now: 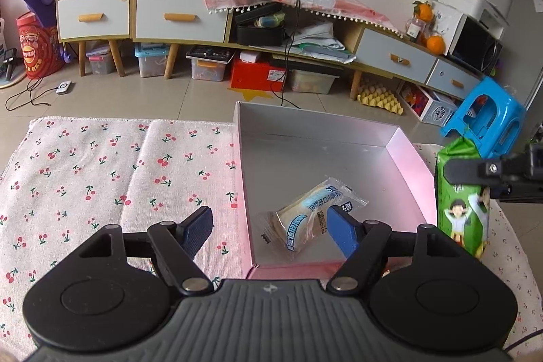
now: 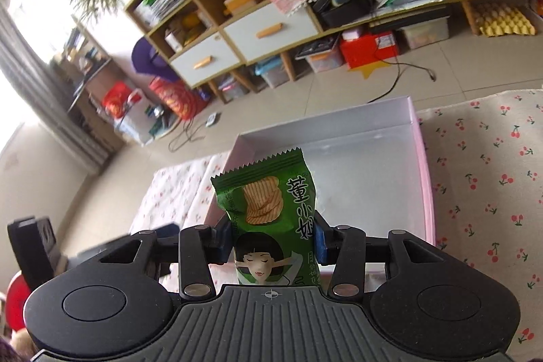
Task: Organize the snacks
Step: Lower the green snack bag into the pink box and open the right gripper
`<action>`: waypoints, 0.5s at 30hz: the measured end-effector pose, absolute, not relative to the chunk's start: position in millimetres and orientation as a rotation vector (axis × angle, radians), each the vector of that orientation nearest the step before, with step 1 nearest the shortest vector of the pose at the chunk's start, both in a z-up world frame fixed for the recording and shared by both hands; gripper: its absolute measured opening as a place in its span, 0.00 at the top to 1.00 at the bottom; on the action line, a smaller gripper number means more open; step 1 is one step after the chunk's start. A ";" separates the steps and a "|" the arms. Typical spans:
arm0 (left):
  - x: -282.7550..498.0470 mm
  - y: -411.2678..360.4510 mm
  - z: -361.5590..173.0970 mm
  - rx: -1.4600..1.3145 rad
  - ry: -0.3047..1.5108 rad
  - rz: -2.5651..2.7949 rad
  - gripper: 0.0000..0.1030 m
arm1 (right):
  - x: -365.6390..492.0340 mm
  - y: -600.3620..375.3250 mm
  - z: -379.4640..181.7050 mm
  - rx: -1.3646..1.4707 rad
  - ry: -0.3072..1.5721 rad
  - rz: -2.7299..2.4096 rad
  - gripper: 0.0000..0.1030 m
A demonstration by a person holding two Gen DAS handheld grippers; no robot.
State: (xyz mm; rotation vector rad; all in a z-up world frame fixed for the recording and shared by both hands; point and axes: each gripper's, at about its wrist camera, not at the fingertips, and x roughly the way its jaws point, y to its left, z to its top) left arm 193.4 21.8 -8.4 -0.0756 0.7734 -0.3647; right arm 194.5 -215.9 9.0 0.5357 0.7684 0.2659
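Left wrist view: the left gripper [image 1: 268, 228] is spread above a wrapped cake [image 1: 305, 219] lying in the box [image 1: 417, 172]; right wrist view: the crisp bag [image 2: 271, 219], pinched upright by the right gripper [image 2: 271, 243], should be lowered inside the walls before release.

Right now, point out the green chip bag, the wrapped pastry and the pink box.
green chip bag [image 2: 271, 202]: right wrist view, on the printed chips on its front.
wrapped pastry [image 1: 305, 223]: left wrist view, middle of the clear wrapper.
pink box [image 1: 412, 172]: left wrist view, on its right inner wall.
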 end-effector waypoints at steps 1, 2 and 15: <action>192.7 22.4 -8.9 -0.075 0.776 -0.366 0.30 | 198.1 -217.2 6.8 0.556 0.753 0.237 0.58; 191.8 22.0 -9.0 -0.072 0.778 -0.366 0.29 | 201.2 -218.5 5.1 0.571 0.742 0.214 0.58; 180.9 23.1 -5.1 -0.051 0.808 -0.364 0.12 | 193.3 -246.3 -0.8 0.688 0.694 0.053 0.23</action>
